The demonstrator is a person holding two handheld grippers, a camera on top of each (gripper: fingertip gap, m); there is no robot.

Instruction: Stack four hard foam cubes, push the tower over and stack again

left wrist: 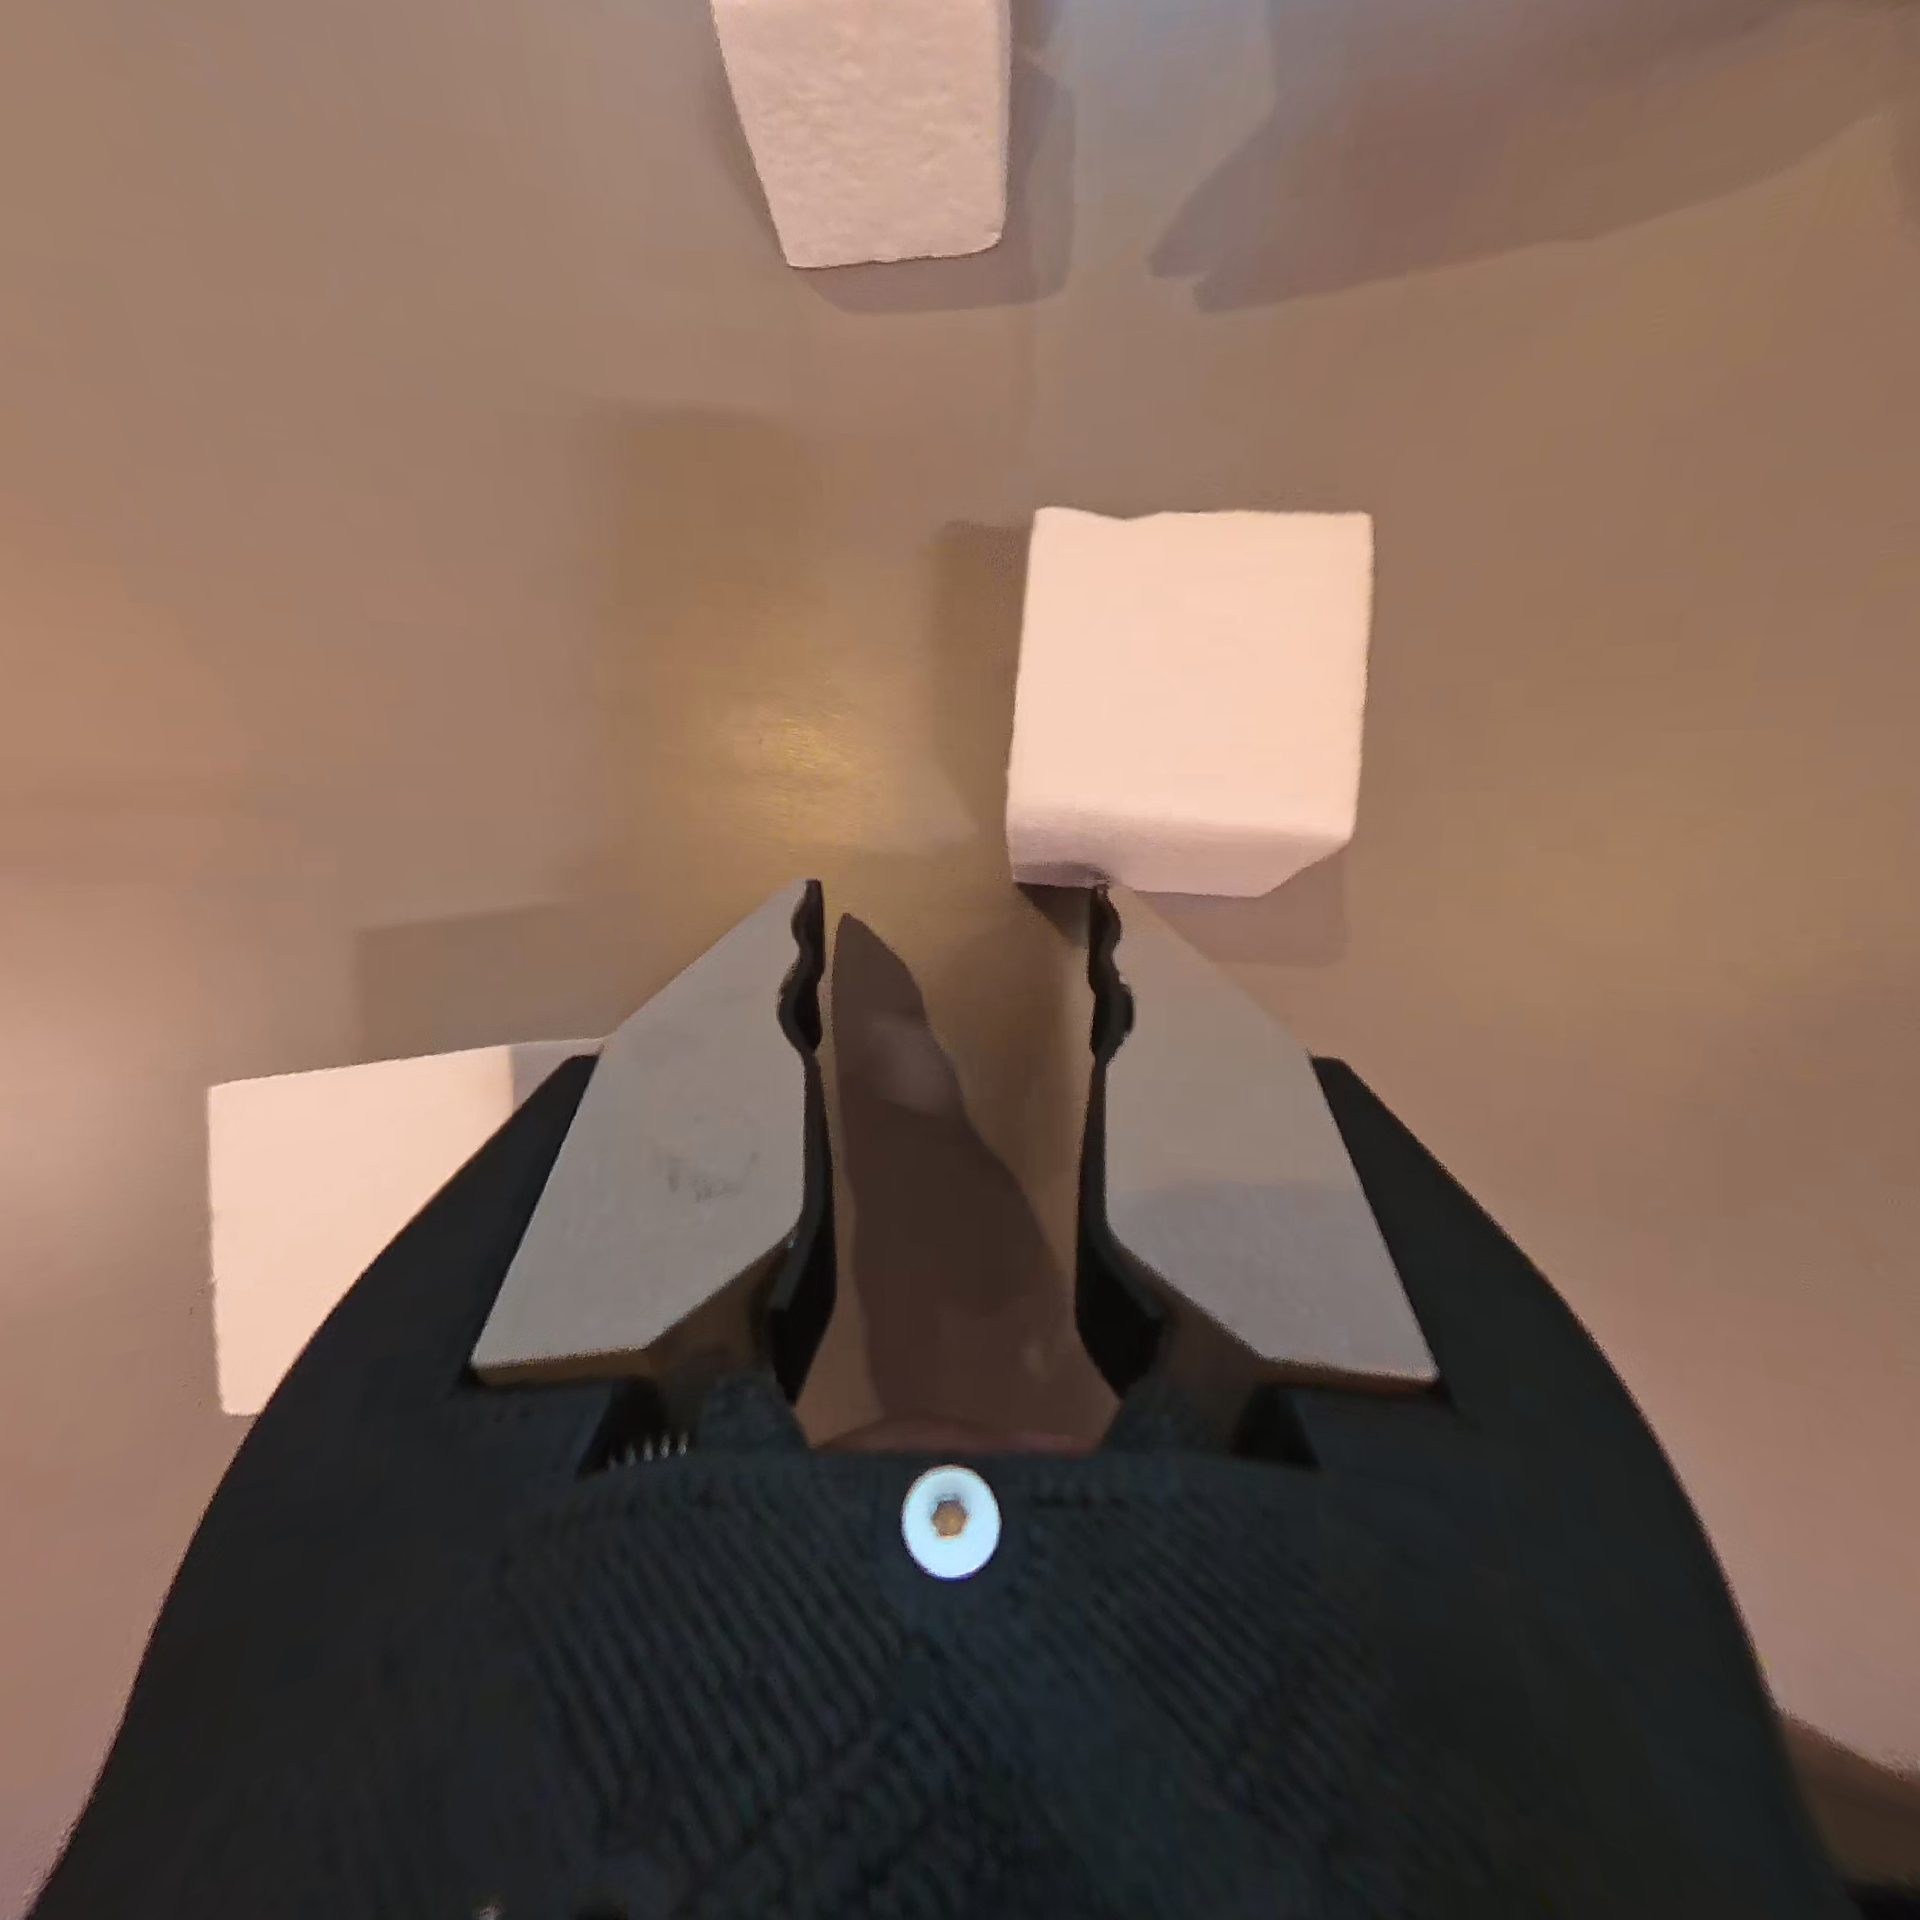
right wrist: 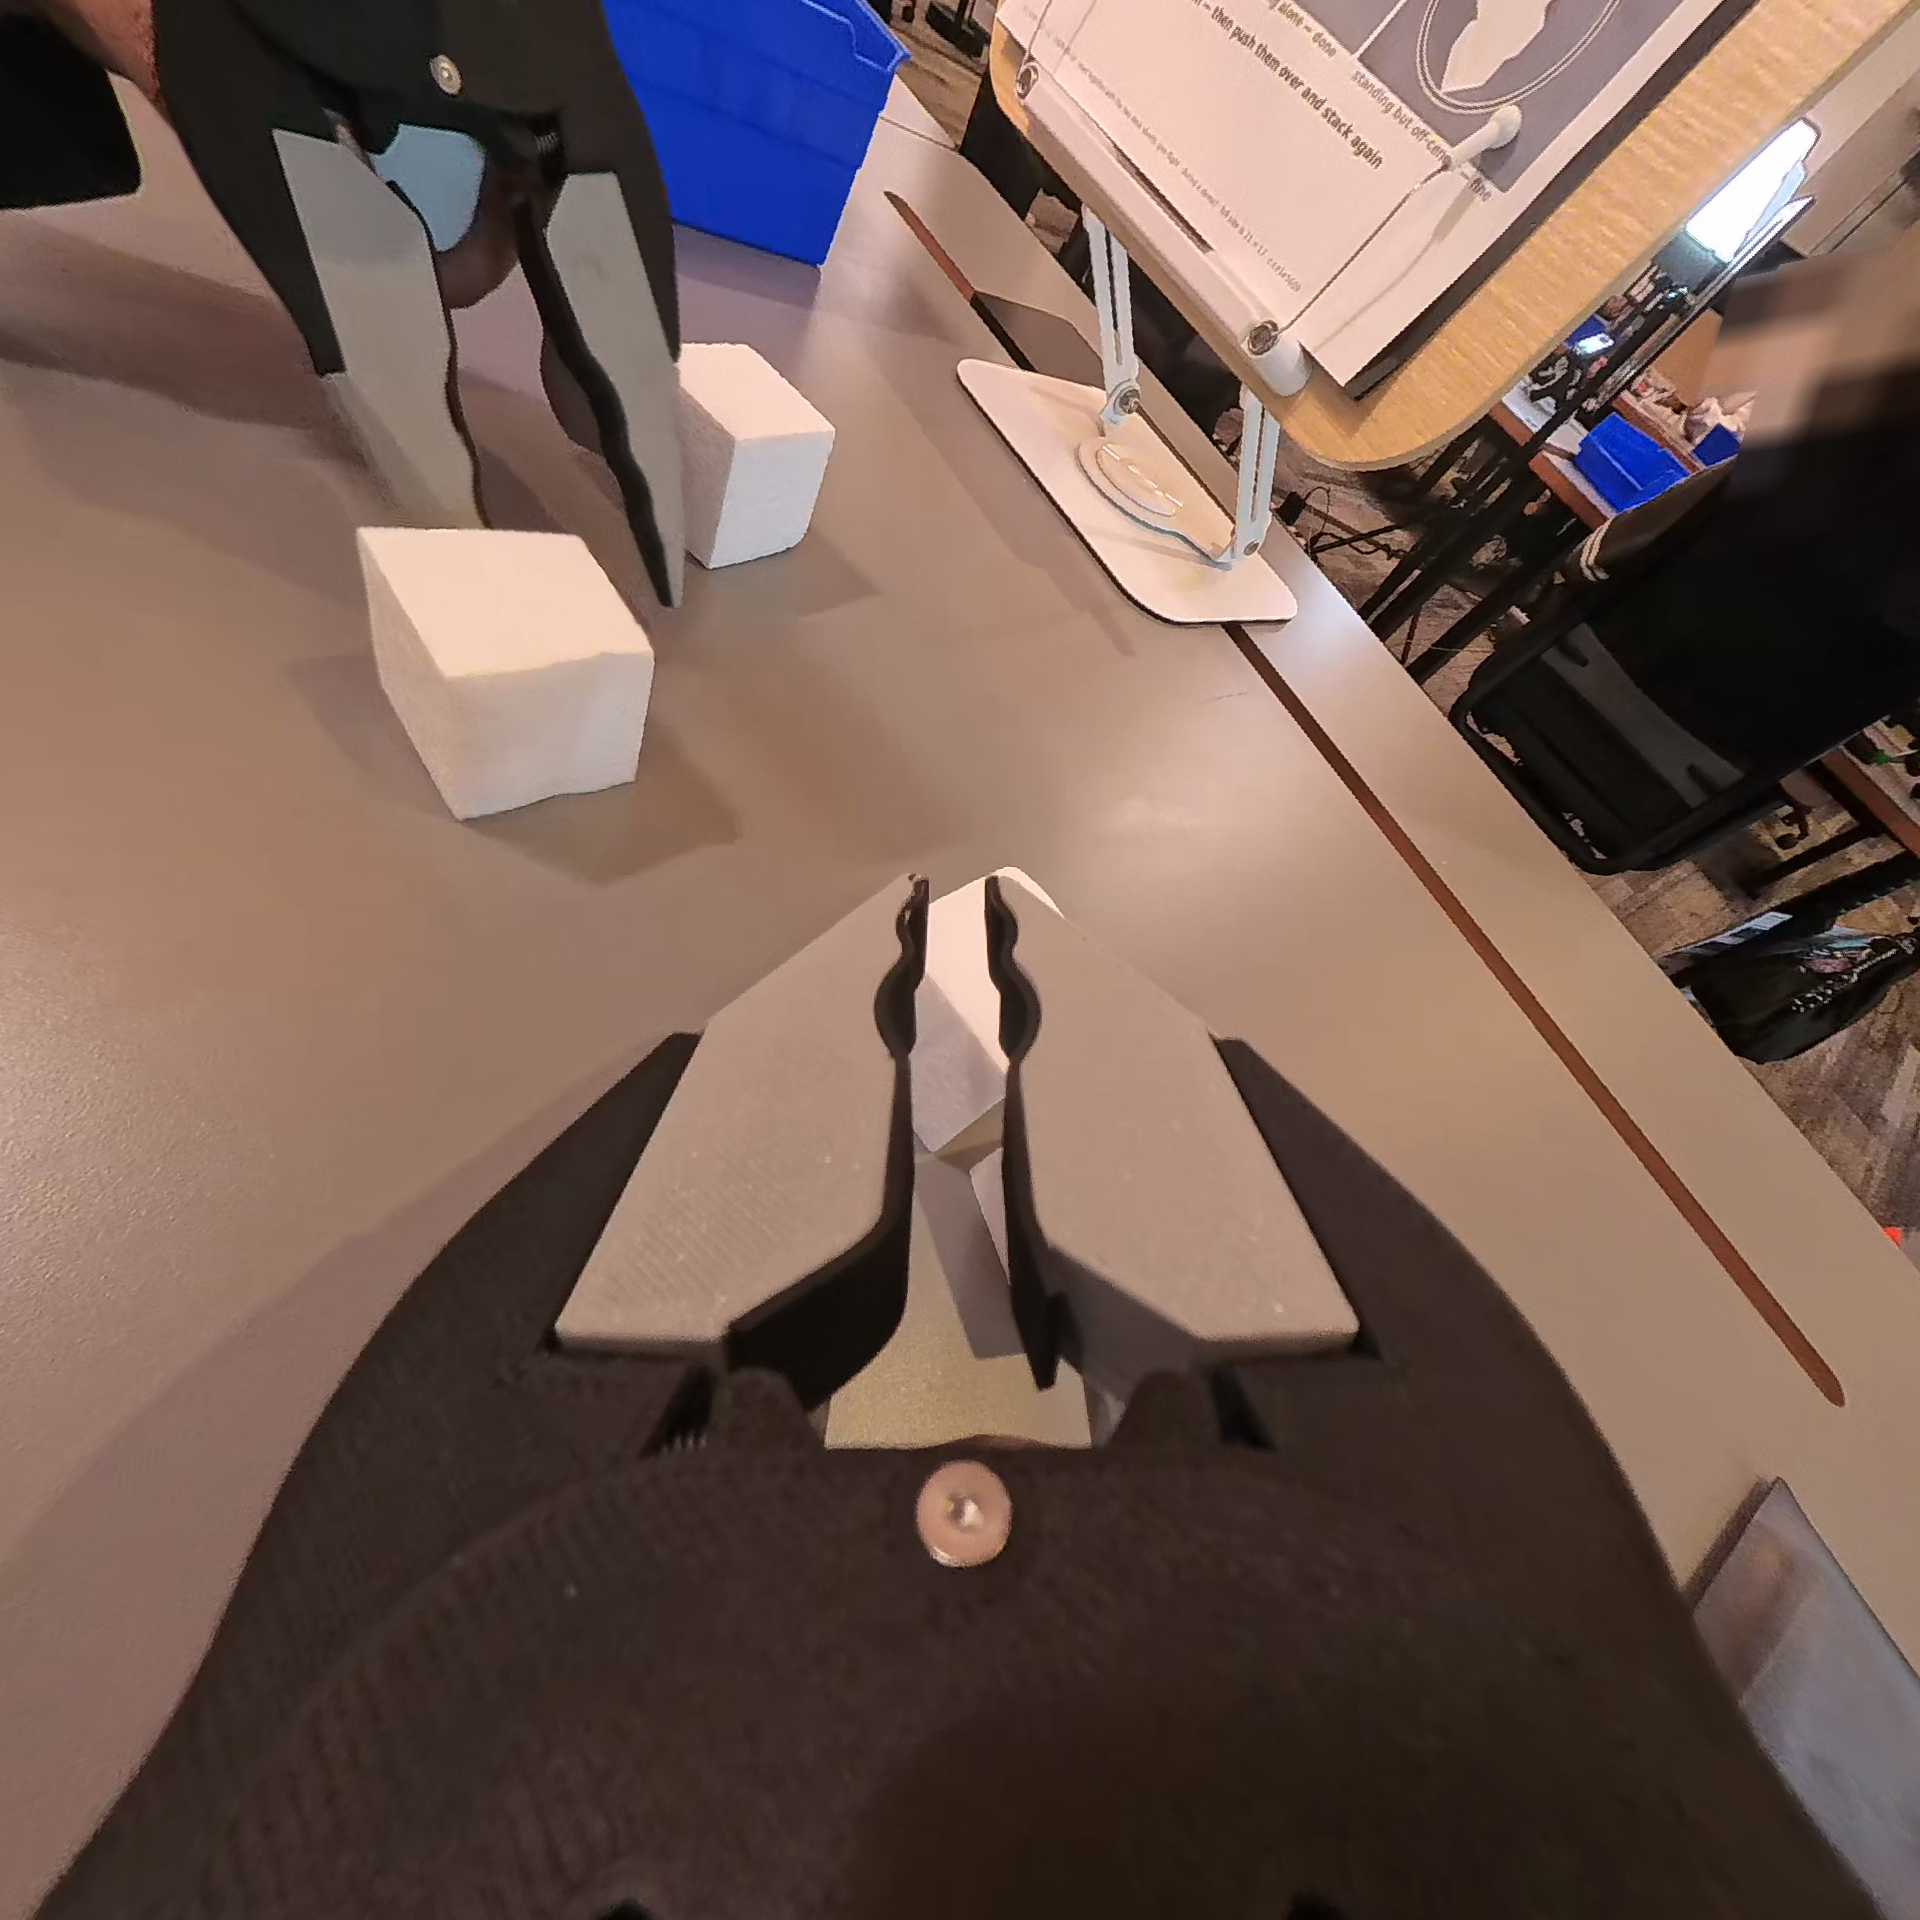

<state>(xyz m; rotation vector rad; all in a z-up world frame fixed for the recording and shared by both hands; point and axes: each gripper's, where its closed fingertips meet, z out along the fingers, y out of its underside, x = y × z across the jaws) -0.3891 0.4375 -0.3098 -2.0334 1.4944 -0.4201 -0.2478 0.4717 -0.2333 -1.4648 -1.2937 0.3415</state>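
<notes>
Left wrist view: left gripper [left wrist: 956,894] pointed steeply down at the smooth grey-brown surface [left wrist: 416,623], fingers parted by a clear gap, nothing between them. Three white hard foam cubes were in view, all separate and lying on the surface. The nearest cube [left wrist: 1190,701] sat just beyond the right fingertip, apparently touching or nearly so; contact could not be confirmed. A second cube [left wrist: 353,1216] lay to the left, partly hidden behind the gripper body. A third cube [left wrist: 873,125] lay farther off at the top edge, well apart from the others.

Right wrist view: right gripper [right wrist: 951,883] had its fingers drawn close on a fourth white foam cube [right wrist: 956,1029], seen in the narrow gap between them. The cube appeared held above the surface; its shadow fell below it. No stack was standing. Background: a blue plastic bin [right wrist: 758,114] at the far side, and a white tablet-style stand [right wrist: 1132,488] carrying a printed sheet [right wrist: 1247,135].
</notes>
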